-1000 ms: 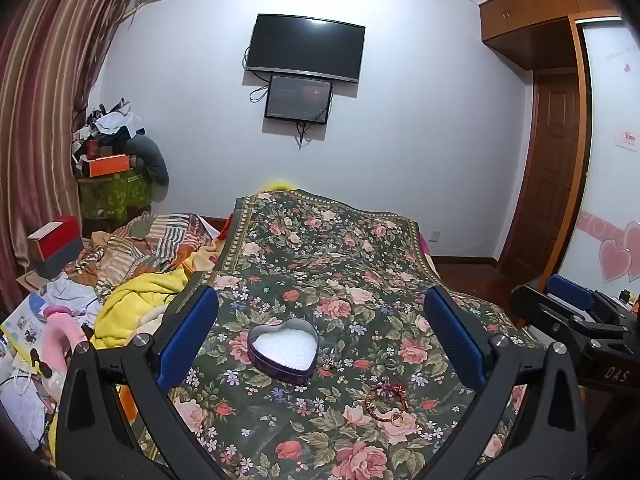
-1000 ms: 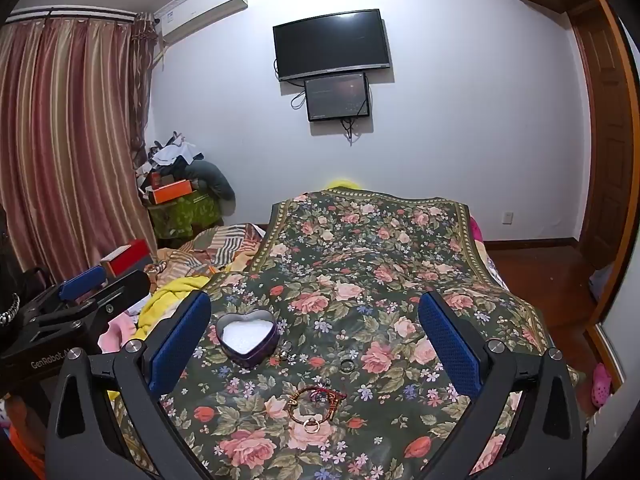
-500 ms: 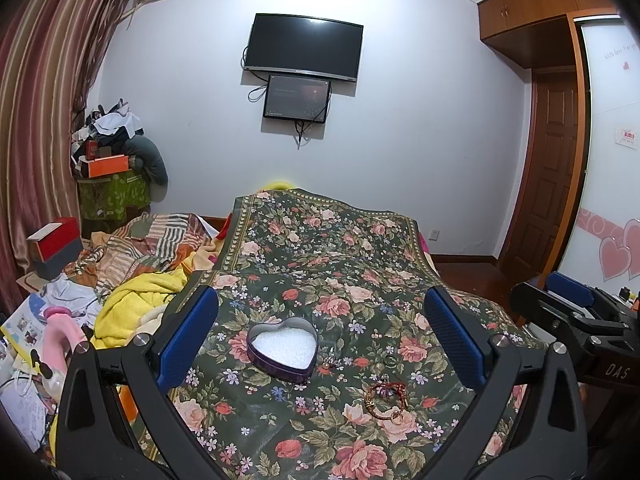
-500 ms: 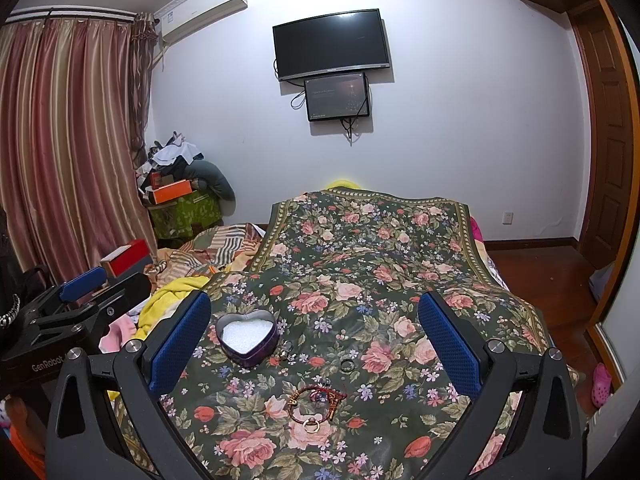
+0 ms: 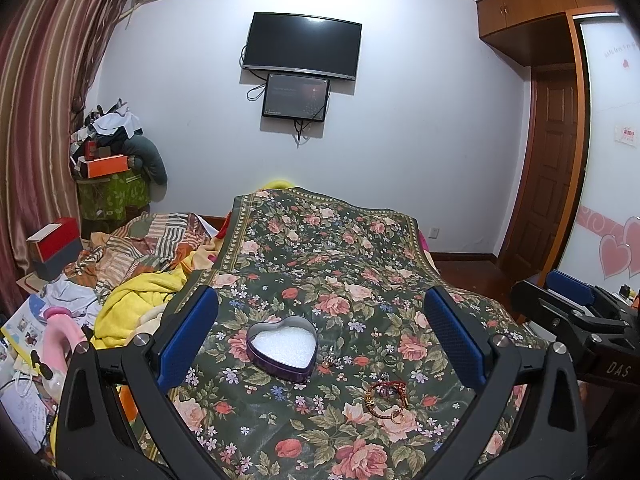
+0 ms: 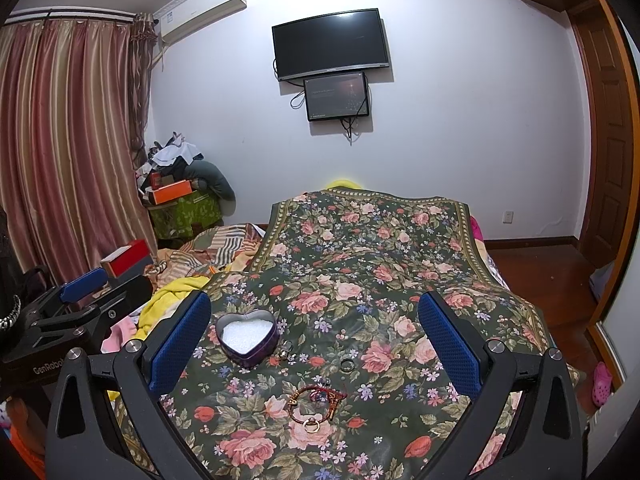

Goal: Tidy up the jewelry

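A purple heart-shaped tin point(image 5: 282, 347) with a white lining sits open on the floral bedspread point(image 5: 320, 248); it also shows in the right wrist view point(image 6: 247, 336). A red and gold bracelet point(image 5: 385, 397) point(image 6: 316, 402) lies near the front. A dark ring point(image 5: 390, 358) point(image 6: 347, 364) and small earrings point(image 5: 331, 360) point(image 6: 287, 354) lie beside the tin. My left gripper point(image 5: 322, 340) and right gripper point(image 6: 314, 340) are both open and empty, held above the spread. Each shows at the other view's edge.
A pile of yellow and striped blankets point(image 5: 136, 280) lies left of the spread. Boxes and clutter point(image 5: 52, 244) stand by the curtain at left. A TV point(image 5: 302, 46) hangs on the far wall. A wooden door point(image 5: 556, 168) is at right.
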{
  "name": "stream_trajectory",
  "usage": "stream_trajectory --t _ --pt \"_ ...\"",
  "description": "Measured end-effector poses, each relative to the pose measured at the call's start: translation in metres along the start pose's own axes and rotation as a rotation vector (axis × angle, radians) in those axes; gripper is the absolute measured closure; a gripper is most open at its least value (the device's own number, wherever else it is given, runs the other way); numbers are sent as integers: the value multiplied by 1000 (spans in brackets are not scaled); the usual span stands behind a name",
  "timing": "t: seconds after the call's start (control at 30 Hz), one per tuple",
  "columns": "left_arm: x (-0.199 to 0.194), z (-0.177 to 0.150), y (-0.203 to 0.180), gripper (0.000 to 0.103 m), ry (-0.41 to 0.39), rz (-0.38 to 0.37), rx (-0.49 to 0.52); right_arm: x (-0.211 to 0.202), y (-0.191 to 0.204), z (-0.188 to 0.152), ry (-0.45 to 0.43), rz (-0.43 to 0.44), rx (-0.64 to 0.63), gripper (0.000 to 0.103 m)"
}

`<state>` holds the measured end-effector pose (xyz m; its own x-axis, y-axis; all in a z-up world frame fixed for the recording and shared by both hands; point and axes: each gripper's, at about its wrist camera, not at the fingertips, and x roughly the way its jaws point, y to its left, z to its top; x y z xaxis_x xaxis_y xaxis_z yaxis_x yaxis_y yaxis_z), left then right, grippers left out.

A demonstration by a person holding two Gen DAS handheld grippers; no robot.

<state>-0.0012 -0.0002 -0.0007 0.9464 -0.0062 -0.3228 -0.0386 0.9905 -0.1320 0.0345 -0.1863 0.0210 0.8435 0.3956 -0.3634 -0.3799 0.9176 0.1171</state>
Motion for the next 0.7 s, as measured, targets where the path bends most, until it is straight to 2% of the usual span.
stream_trajectory --t 0.7 --pt "2 -2 0 0 1 1 0 2 1 -1 1 0 0 0"
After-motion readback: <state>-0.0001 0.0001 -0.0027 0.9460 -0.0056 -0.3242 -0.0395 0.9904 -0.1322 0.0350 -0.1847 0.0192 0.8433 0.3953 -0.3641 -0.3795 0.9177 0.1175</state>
